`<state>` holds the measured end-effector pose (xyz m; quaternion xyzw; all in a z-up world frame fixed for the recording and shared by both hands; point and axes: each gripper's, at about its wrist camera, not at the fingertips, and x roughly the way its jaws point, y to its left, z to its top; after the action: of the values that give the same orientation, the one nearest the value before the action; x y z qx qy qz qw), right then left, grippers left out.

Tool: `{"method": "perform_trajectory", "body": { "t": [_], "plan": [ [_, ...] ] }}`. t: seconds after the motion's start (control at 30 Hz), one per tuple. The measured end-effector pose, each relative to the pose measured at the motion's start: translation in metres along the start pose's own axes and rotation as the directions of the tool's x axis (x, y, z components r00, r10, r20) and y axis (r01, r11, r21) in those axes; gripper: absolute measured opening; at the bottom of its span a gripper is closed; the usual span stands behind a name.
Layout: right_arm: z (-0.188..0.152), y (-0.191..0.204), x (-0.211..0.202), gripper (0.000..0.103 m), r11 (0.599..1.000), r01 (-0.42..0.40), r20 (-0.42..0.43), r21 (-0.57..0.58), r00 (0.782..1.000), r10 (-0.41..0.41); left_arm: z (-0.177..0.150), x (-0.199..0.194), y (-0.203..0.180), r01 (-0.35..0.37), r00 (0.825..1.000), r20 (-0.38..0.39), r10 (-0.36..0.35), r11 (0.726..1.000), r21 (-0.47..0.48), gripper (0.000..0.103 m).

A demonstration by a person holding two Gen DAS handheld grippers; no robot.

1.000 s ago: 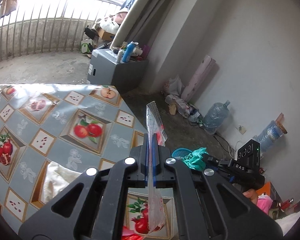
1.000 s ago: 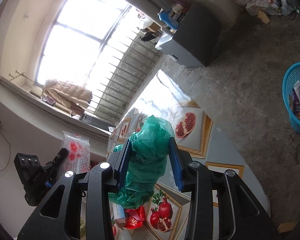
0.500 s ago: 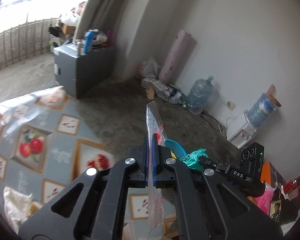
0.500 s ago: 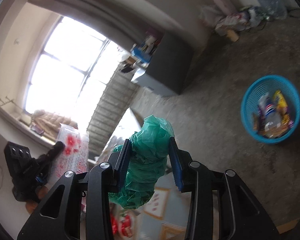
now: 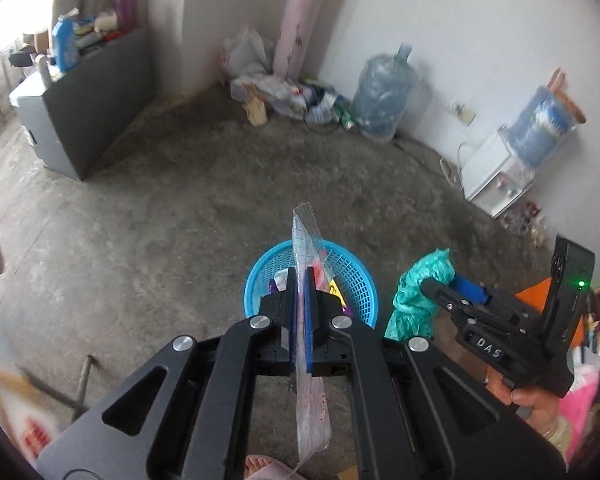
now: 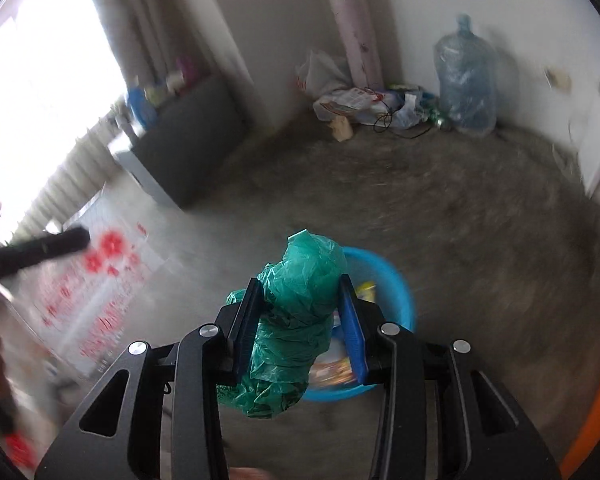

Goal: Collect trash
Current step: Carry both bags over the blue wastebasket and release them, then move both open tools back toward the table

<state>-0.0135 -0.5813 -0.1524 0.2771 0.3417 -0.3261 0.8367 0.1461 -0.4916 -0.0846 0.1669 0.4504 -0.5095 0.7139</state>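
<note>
**Both grippers loaded, held above the blue basket**

The left gripper [image 5: 299, 276] has its fingers clamped flat on a clear plastic bag [image 5: 306, 240] printed in red. The blue basket [image 5: 356, 280] stands on the bare concrete floor [image 5: 160, 220] directly beyond the fingertips, already holding wrappers. The right gripper [image 6: 300, 292] has its fingers closed on a crumpled green plastic bag [image 6: 300, 280]; the bag bulges past the tips and hides much of the basket [image 6: 400, 292] behind it.

Surroundings: a grey cabinet [image 5: 88, 112] at 10 o'clock in the left view, a heap of bags and litter [image 5: 276, 88] at 12 o'clock against the wall, a large water bottle [image 5: 384, 96] at 1 o'clock, a white dispenser [image 5: 496, 176] at 2 o'clock (right view is motion-blurred).

Change since one second ago: the fruit-patterned tablecloth has left both views; the floor and basket now fill them. Both grips are unchanged.
</note>
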Motion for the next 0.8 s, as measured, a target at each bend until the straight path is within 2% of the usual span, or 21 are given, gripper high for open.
{"method": "perform_trajectory", "body": {
  "t": [0.07,0.13,0.17,0.2,0.27,0.3,0.37,0.47,0.63,0.8],
  "plan": [
    [0.007,-0.001,0.028,0.039,0.994,0.075,-0.030,-0.085,0.996,-0.078,0.004,0.035,-0.002,-0.004,1.000,-0.028,0.004,1.000,-0.002,0.003],
    [0.009,-0.004,0.067,0.058,0.982,0.101,-0.084,-0.157,0.990,-0.115,0.005,0.063,-0.001,-0.023,0.999,-0.048,0.022,1.000,-0.014,0.023],
    [0.007,-0.006,0.085,0.063,0.976,0.120,-0.108,-0.181,0.984,-0.141,0.004,0.081,0.002,-0.038,0.997,-0.067,0.036,0.999,-0.031,0.047],
    [0.004,-0.009,0.104,0.066,0.970,0.142,-0.134,-0.196,0.976,-0.170,0.002,0.095,0.006,-0.051,0.995,-0.085,0.048,0.998,-0.041,0.052],
    [-0.004,-0.018,0.136,0.066,0.975,0.140,-0.214,-0.175,0.961,-0.176,-0.002,0.110,0.008,-0.085,0.991,-0.109,0.080,0.995,-0.049,0.051],
    [-0.006,-0.023,0.145,0.066,0.979,0.144,-0.225,-0.145,0.959,-0.174,-0.005,0.114,0.010,-0.095,0.989,-0.117,0.087,0.994,-0.061,0.051],
    [-0.008,-0.026,0.143,0.066,0.983,0.153,-0.200,-0.103,0.965,-0.171,-0.010,0.110,0.016,-0.074,0.992,-0.112,0.064,0.993,-0.092,0.051],
    [-0.008,-0.028,0.130,0.066,0.993,0.114,-0.163,-0.034,0.980,-0.118,-0.010,0.096,0.018,-0.055,0.994,-0.095,0.047,0.995,-0.084,0.051],
    [-0.011,-0.025,0.103,0.066,0.996,0.082,-0.096,0.040,0.992,-0.078,0.000,0.051,0.013,-0.054,0.998,-0.035,0.052,0.997,-0.046,0.051],
    [-0.009,0.002,0.050,0.066,0.997,0.001,-0.013,0.071,1.000,0.000,0.004,-0.029,0.011,-0.070,0.997,0.018,0.070,0.997,0.028,0.051]
  ]
}}
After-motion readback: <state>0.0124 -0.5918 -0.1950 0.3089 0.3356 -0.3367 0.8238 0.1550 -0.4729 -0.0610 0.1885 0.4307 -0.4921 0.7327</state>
